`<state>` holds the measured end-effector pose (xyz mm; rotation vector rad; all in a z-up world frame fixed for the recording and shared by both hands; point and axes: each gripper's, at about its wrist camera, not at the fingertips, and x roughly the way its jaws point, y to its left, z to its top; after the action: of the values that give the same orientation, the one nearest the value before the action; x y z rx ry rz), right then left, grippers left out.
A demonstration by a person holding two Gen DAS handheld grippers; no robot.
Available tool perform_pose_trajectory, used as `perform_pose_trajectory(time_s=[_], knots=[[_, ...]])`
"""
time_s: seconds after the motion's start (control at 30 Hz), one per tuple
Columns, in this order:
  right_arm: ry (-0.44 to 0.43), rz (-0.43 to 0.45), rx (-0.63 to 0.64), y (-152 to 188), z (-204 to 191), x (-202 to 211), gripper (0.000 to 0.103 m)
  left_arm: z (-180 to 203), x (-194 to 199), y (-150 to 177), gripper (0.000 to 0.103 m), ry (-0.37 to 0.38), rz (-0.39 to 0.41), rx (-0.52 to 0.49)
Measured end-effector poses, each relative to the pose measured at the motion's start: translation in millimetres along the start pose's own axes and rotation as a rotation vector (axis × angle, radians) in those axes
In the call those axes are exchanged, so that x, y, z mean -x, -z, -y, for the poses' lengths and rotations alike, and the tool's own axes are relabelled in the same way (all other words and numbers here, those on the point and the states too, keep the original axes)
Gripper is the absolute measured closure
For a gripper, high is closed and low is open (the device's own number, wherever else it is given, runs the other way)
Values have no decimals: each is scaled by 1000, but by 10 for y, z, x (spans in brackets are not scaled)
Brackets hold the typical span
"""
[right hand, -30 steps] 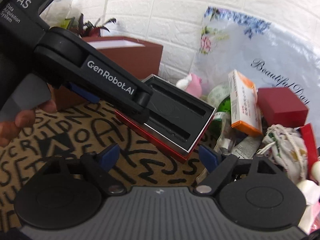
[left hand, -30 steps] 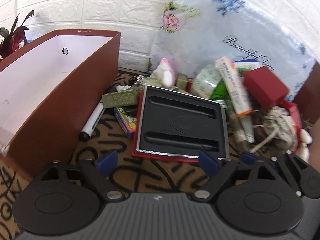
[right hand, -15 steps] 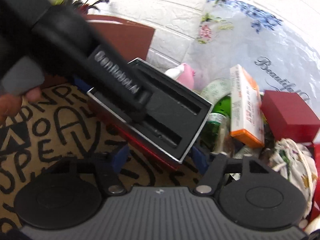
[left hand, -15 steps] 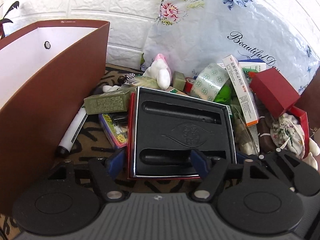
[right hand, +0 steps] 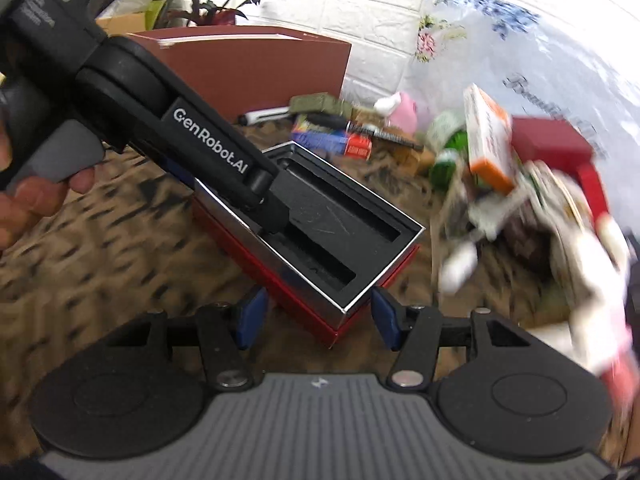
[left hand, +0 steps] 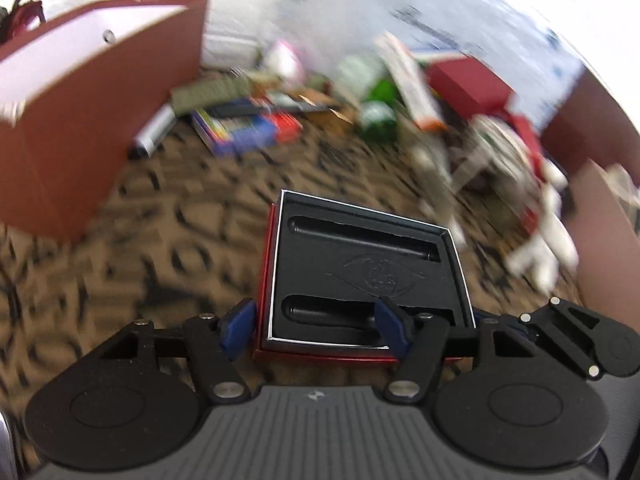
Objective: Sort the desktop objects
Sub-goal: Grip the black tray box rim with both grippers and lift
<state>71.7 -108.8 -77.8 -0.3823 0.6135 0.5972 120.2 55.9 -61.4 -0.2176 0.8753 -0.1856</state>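
A red box with a black moulded insert [left hand: 360, 264] is sharp in both wrist views while the mat behind it is blurred. My left gripper [left hand: 314, 330] straddles the box's near left part. Its left pad is outside the red wall and its right pad lies over the insert; the jaws are closing and hold it. In the right wrist view one left finger [right hand: 268, 200] reaches into the insert of the red box [right hand: 340, 232]. My right gripper [right hand: 318, 320] has the box's near corner between its blue pads, with the jaws closing onto it.
A tall brown paper bag [left hand: 80, 100] stands open at the left. A pile lies along the wall: a marker [left hand: 154, 132], a colourful flat pack [right hand: 332, 140], an orange-white carton [right hand: 488, 136] and a small red box [right hand: 548, 140]. A lettered mat [left hand: 140, 260] covers the surface. A hand [right hand: 24, 204] holds the left gripper.
Both grippers narrowed around the red box. The box has come back out of the pile toward the near side, uncovering the colourful pack that lay beside and under it.
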Motion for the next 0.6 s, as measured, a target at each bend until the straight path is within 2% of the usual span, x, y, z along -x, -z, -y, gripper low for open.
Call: perform_pose_trajectory(time_s=[0.23,0.4,0.5,0.6], knots=[[17,-43,-116,569,-74,880,47,533,237,566,37,100,-53,-53],[43,-56,-142,853,27,1207,42,865,313,746,38,157,-88,-131],[49,-82,-163,962,89,1245,36,1001,324,800,32,114,-85,-178],[59,-58,-174,1009,124,1237,34,1024,311,799,22,81,-84,-180]])
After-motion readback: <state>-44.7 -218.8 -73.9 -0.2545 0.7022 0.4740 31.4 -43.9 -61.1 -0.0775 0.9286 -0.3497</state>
